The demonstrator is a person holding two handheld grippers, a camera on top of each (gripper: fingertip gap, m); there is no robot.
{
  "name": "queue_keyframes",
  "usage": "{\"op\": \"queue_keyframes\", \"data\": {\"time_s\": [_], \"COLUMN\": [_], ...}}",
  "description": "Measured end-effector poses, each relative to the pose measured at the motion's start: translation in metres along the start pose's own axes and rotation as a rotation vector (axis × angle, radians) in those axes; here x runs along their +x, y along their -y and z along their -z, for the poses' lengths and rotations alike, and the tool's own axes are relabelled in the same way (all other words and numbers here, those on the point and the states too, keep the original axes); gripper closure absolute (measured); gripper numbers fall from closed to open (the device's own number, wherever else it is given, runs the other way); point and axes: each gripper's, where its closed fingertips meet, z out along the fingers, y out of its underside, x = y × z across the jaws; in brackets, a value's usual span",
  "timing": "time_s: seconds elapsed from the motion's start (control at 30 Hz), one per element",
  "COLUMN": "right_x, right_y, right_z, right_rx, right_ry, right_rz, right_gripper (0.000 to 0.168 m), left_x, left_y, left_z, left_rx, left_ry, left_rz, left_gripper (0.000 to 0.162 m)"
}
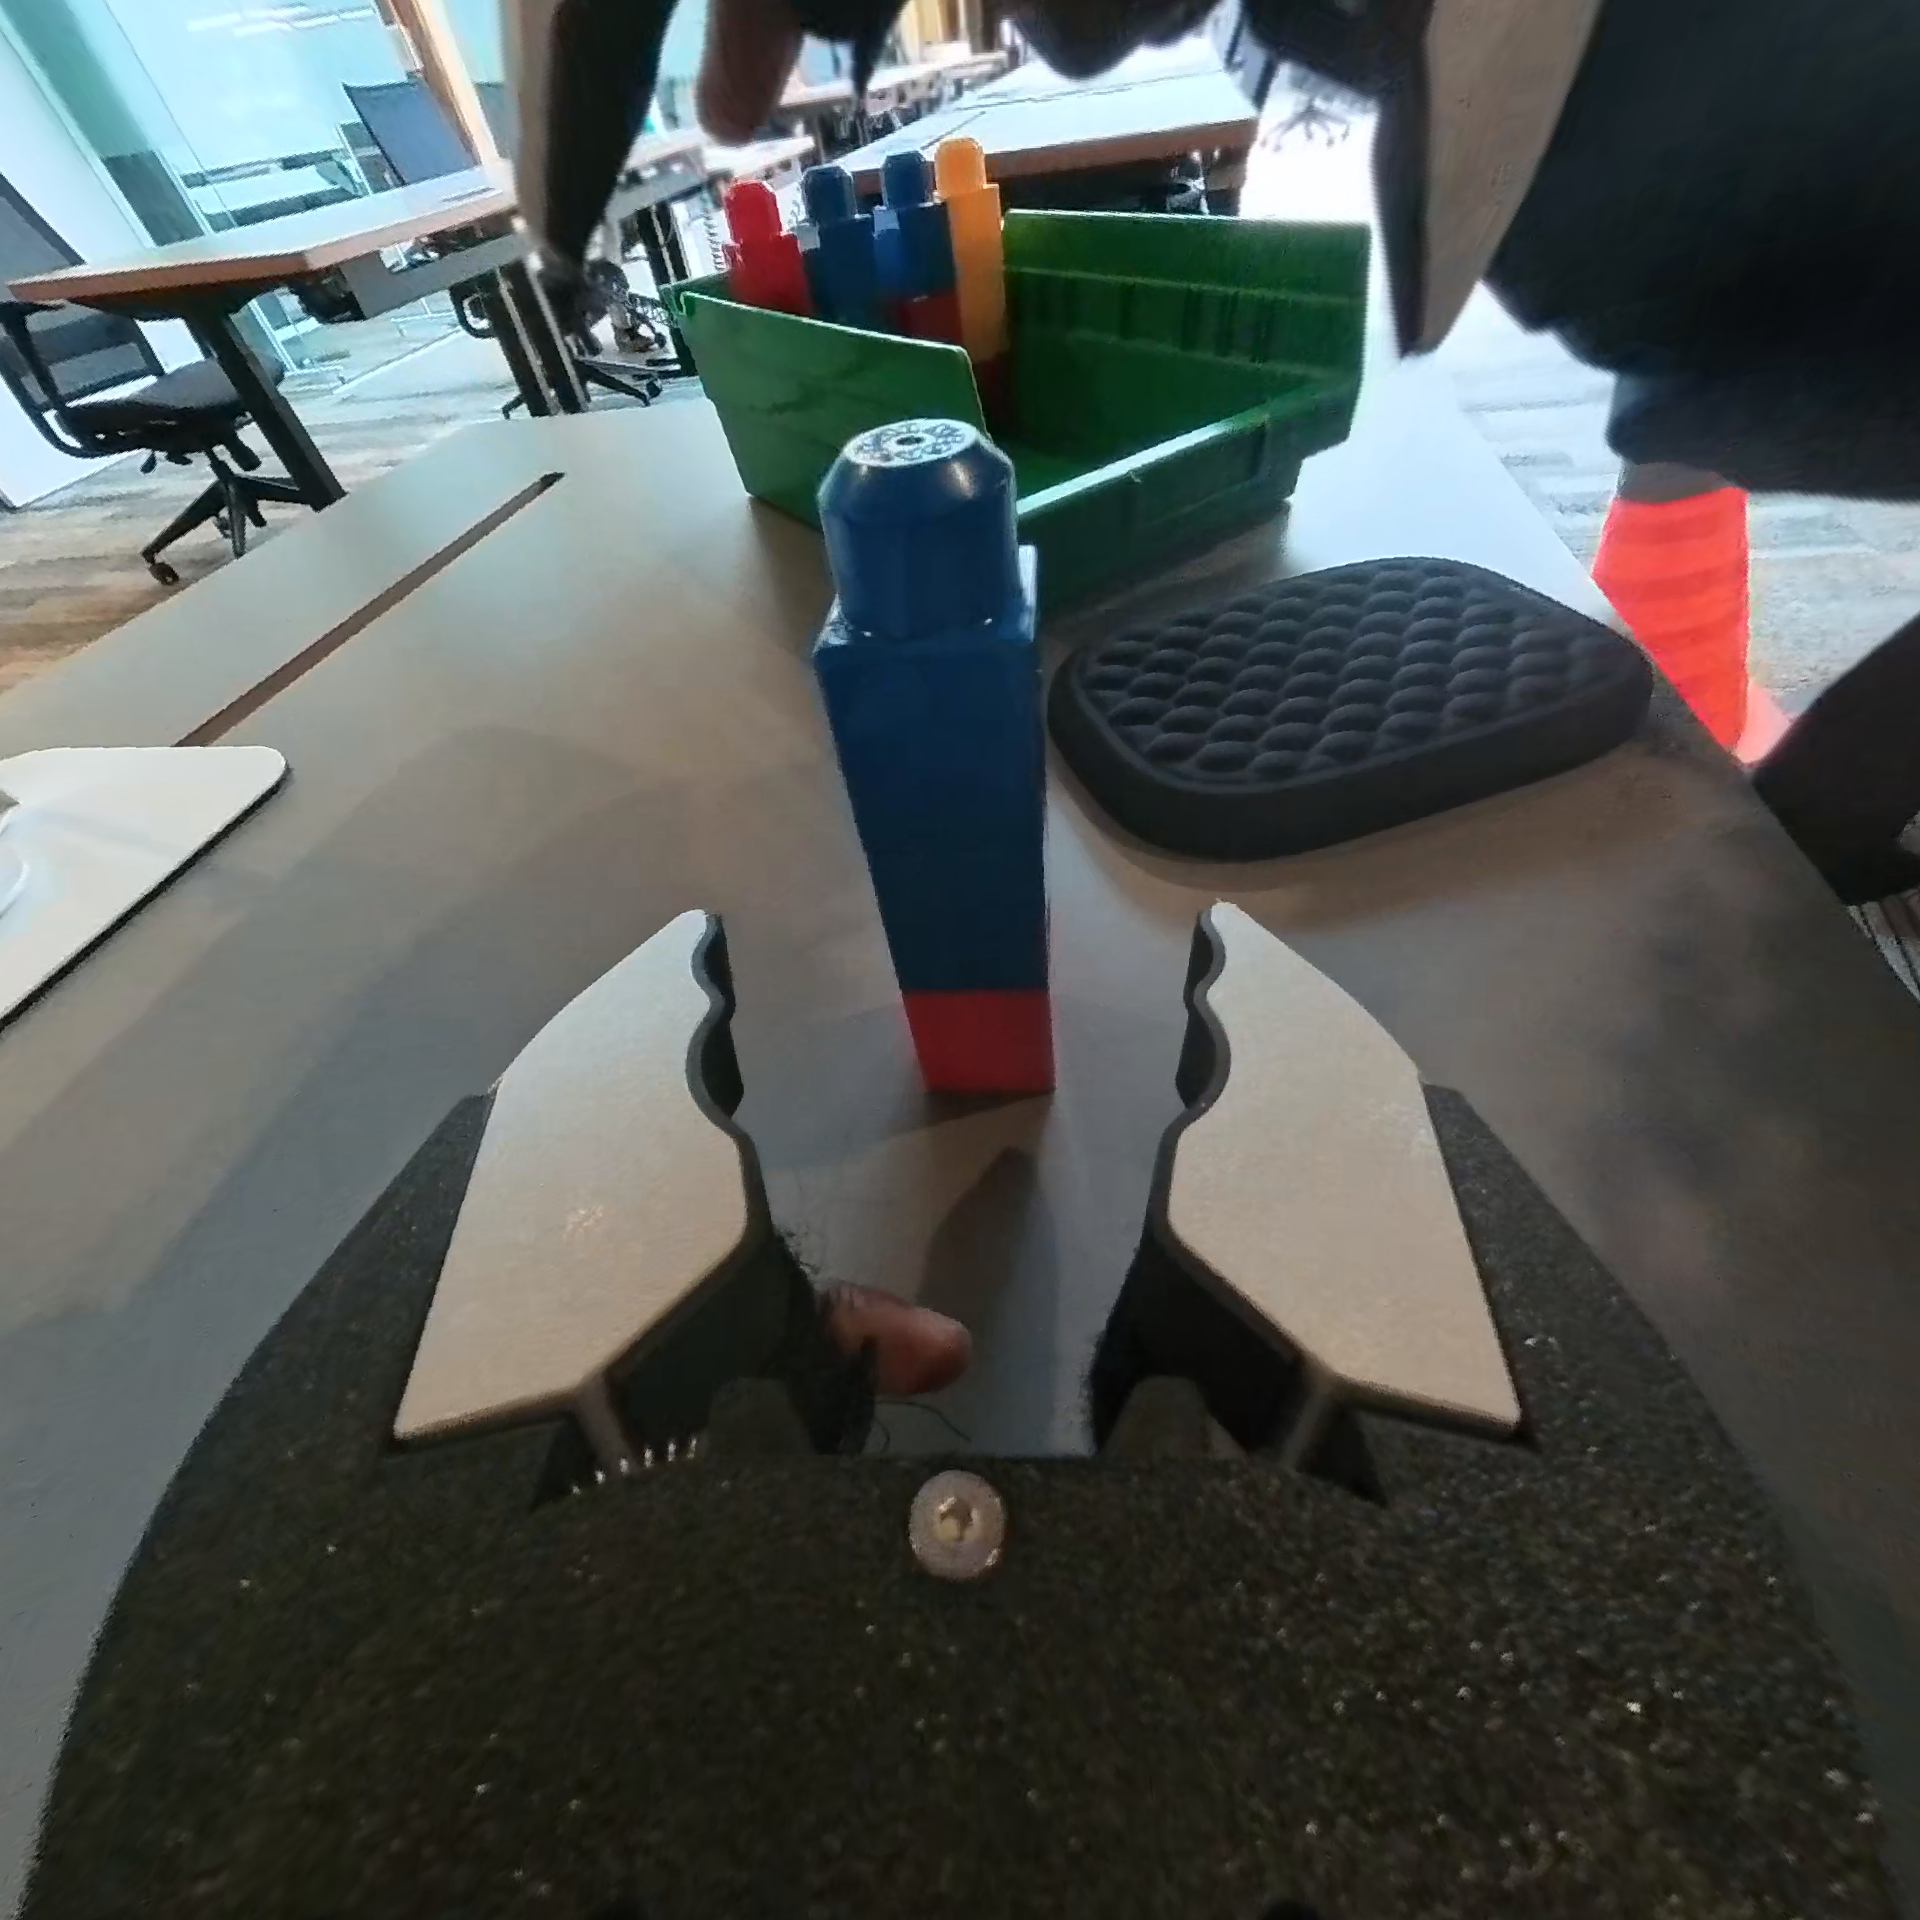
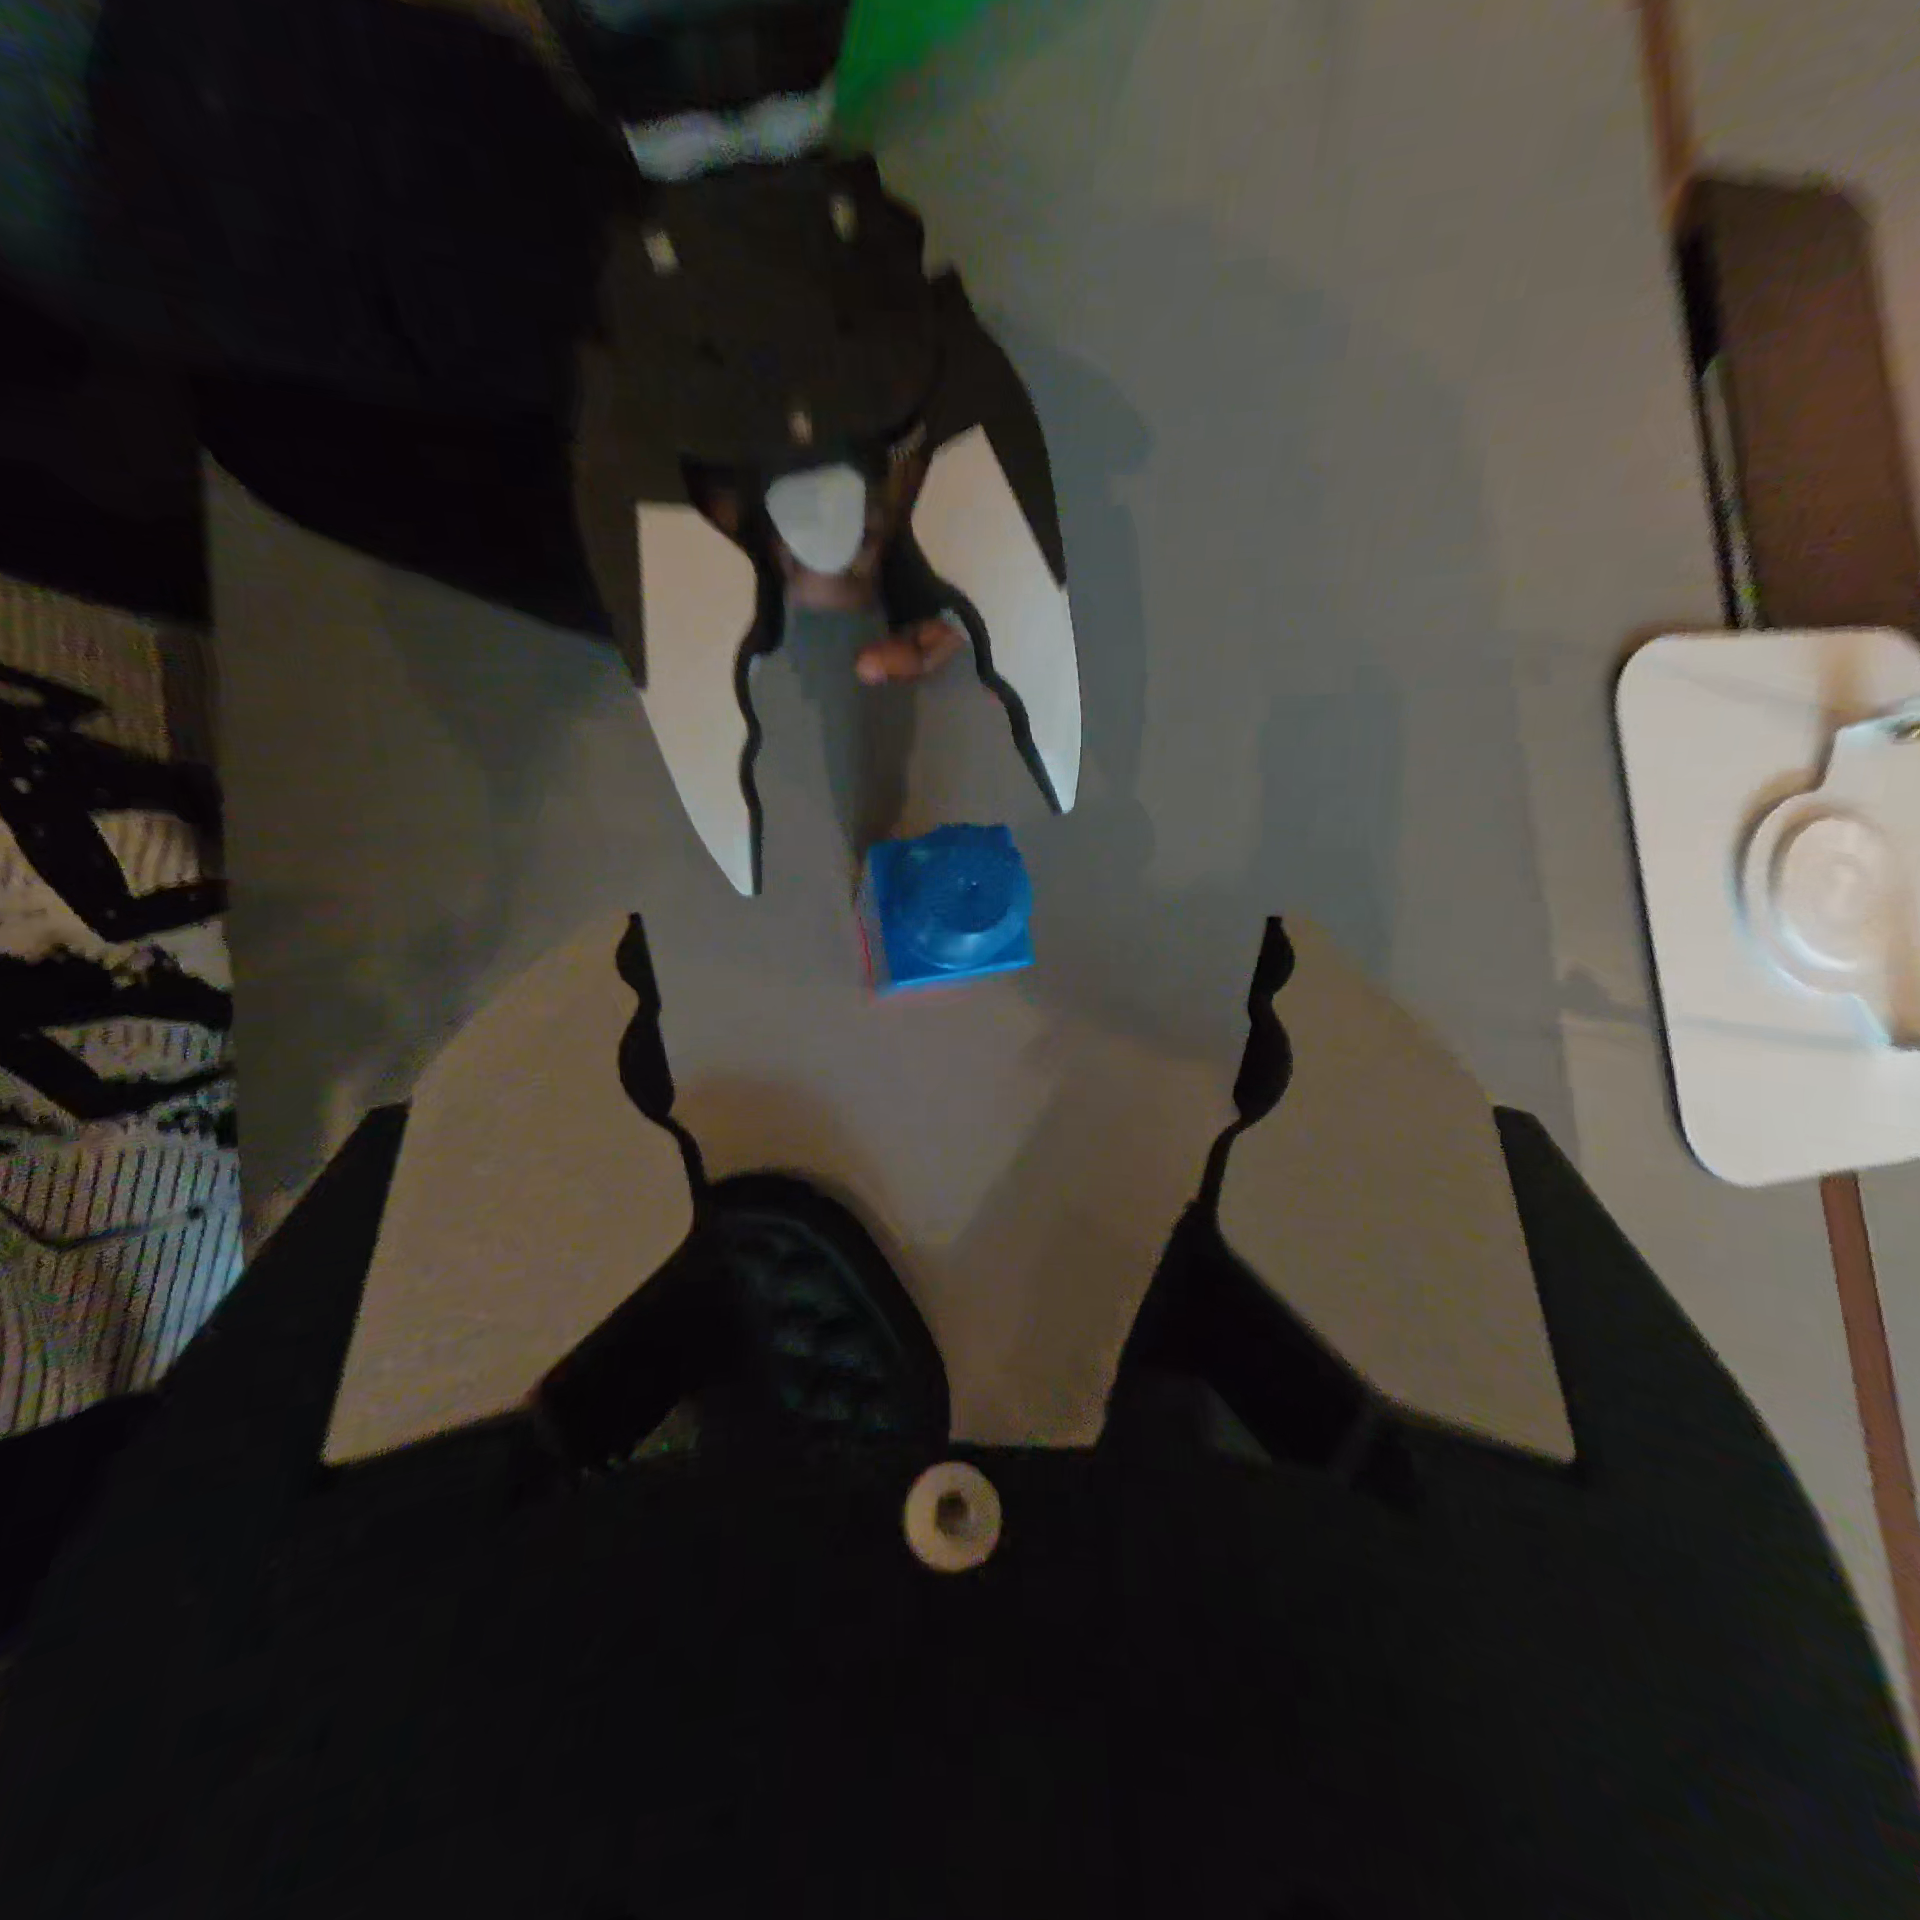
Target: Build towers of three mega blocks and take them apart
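On a dark office table (image 1: 520,727) stands a block tower (image 1: 940,790); left tongs (image 1: 956,997) and right tongs (image 2: 951,997) gape apart, empty.

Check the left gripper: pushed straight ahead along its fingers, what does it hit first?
Likely the tower: it stands upright on the table just past the open left gripper, roughly centred between its fingers. Its red bottom block would probably be met first. The green bin lies farther back.
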Motion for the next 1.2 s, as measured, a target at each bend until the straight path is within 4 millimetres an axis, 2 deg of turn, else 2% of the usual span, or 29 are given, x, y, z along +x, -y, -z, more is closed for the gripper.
{"op": "queue_keyframes", "data": {"time_s": [0.13,0.23,0.27,0.4,0.57,0.7,0.97,1.1,1.2], "right_x": [-0.007,-0.007,-0.007,-0.014,-0.012,-0.008,-0.004,-0.006,-0.003], "right_y": [0.013,0.009,0.005,-0.010,-0.026,-0.030,-0.030,-0.029,-0.027], "right_z": [0.019,0.024,0.023,0.010,-0.021,-0.040,-0.062,-0.058,-0.052], "right_rx": [0.328,0.504,0.536,0.636,0.628,0.590,0.551,0.587,0.612], "right_ry": [-0.030,-0.064,-0.071,-0.001,0.038,0.068,0.130,0.157,0.128], "right_rz": [-0.016,-0.053,-0.071,-0.164,-0.161,-0.149,-0.092,-0.057,-0.051], "right_gripper": [0.045,0.021,0.021,0.021,0.021,0.043,0.084,0.132,0.132], "left_x": [0.000,0.000,0.000,0.000,0.000,0.000,0.001,0.002,0.002], "left_y": [0.000,0.000,0.000,0.000,0.000,0.000,0.000,0.000,-0.001], "left_z": [0.000,0.000,0.000,0.000,0.000,0.001,0.000,0.000,-0.001], "left_rx": [-0.001,-0.001,-0.001,0.000,0.002,0.003,0.001,-0.002,-0.007], "left_ry": [0.002,0.002,0.003,0.002,0.002,0.000,-0.003,-0.004,-0.006], "left_rz": [-0.003,-0.005,-0.005,-0.003,-0.002,-0.005,-0.010,-0.013,-0.015], "left_gripper": [0.079,0.079,0.079,0.079,0.079,0.079,0.079,0.080,0.080]}}
